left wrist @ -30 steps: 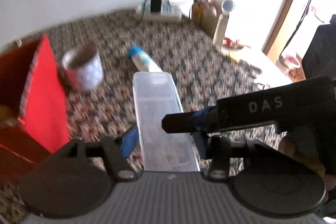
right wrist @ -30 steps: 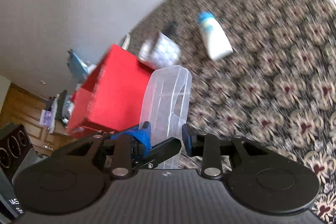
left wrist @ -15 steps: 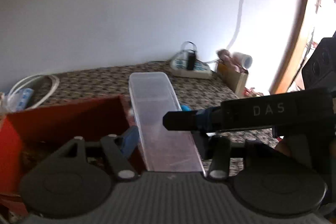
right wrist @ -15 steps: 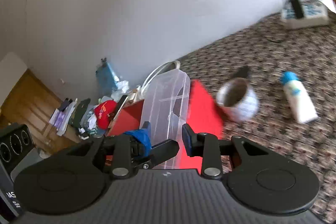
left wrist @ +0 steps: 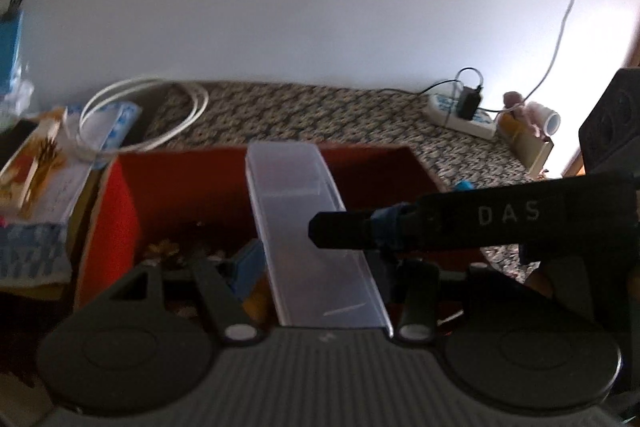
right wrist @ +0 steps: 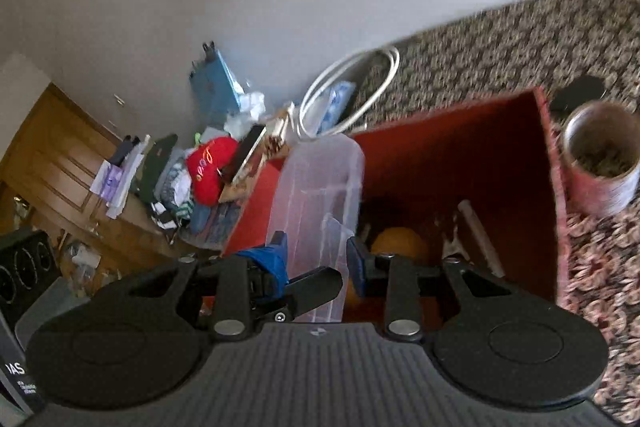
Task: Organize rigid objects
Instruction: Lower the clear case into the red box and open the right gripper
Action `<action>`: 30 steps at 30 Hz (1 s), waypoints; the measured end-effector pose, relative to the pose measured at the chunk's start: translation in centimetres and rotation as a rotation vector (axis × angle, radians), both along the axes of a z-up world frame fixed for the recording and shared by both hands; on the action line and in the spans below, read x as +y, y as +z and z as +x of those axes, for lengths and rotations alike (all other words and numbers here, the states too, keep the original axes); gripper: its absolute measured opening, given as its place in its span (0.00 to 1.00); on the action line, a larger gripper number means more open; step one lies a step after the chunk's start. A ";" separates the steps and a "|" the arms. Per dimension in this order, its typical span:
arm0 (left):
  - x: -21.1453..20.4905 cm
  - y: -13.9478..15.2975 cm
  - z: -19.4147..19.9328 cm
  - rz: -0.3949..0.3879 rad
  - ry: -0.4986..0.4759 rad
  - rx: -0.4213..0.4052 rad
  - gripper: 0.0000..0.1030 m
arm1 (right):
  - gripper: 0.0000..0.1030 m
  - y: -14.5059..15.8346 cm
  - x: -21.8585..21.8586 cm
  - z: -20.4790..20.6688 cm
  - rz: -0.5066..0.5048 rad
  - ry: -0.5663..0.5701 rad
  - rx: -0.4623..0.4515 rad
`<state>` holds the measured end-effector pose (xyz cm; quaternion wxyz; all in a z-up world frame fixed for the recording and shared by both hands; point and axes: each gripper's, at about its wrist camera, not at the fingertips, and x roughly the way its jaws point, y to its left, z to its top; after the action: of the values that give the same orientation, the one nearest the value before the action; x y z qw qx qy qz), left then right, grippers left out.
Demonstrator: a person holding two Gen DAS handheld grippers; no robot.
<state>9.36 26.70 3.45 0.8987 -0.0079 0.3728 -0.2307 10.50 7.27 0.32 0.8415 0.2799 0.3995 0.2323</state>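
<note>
left claw (left wrist: 316,267) clamped on clear plastic box (left wrist: 296,211) | right claw (right wrist: 316,259) clamped on same box | box held above open red bin (right wrist: 472,155) | cup (right wrist: 600,163) beside bin

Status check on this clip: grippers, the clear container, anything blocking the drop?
Left gripper and right gripper both clamped on clear plastic container. Container held above open red box. Orange ball and other items already in the box.
</note>
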 end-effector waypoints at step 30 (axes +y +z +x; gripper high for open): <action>1.3 -2.1 1.8 0.130 0.066 0.086 0.55 | 0.17 -1.5 0.9 -0.6 -0.087 -0.147 0.055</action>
<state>11.12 27.95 1.36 0.8876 0.0282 0.4247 -0.1760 9.91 8.15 -1.19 0.8564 0.2778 0.4106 0.1443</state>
